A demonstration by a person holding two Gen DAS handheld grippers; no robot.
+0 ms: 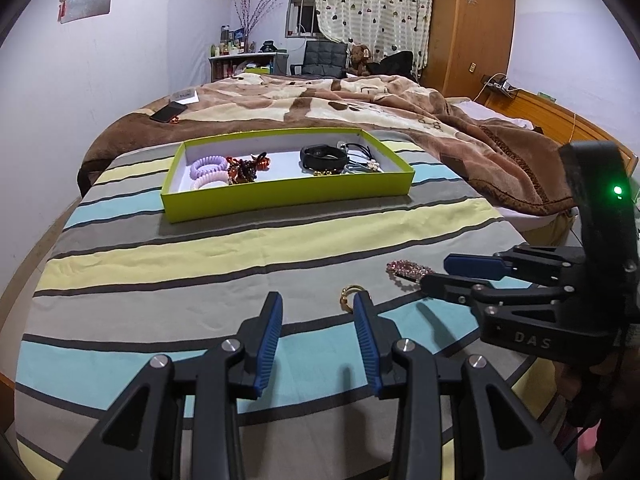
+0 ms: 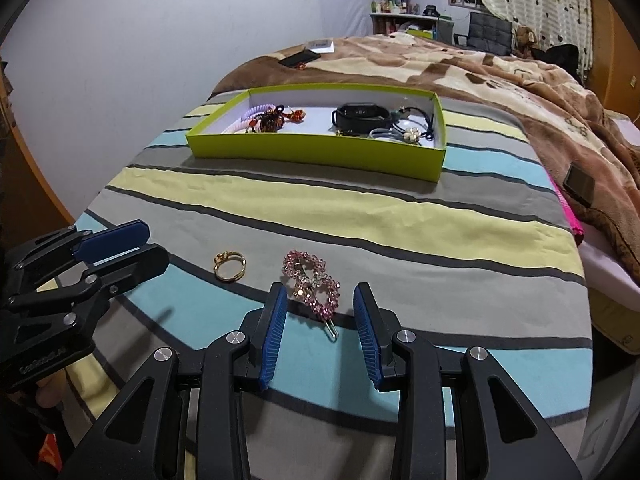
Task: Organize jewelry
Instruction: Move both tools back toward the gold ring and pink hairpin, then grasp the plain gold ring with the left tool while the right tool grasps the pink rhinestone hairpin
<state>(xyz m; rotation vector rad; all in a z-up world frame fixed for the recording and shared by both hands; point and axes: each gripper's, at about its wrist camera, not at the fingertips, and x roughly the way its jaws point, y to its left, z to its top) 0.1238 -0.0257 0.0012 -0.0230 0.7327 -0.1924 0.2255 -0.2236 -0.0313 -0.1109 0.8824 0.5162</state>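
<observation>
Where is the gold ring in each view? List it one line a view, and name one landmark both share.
Left wrist: gold ring, low centre, on the striped sheet beside the left gripper's right-hand fingertip, partly hidden.
Right wrist: gold ring, left of centre, left of the pink rhinestone hair clip.
Shared landmark: green tray.

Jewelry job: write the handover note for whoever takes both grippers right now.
Left gripper: open, empty, low over the striped sheet, the gold ring just ahead by its right finger.
Right gripper: open, empty, the pink hair clip lying on the sheet between its fingertips, not gripped.
Green box: further up the bed, already holding coil hair ties, a black band and other pieces.
Done: most pieces are in the box.
Left: ring and clip are still on the sheet; pick each up and place it in the box.
</observation>
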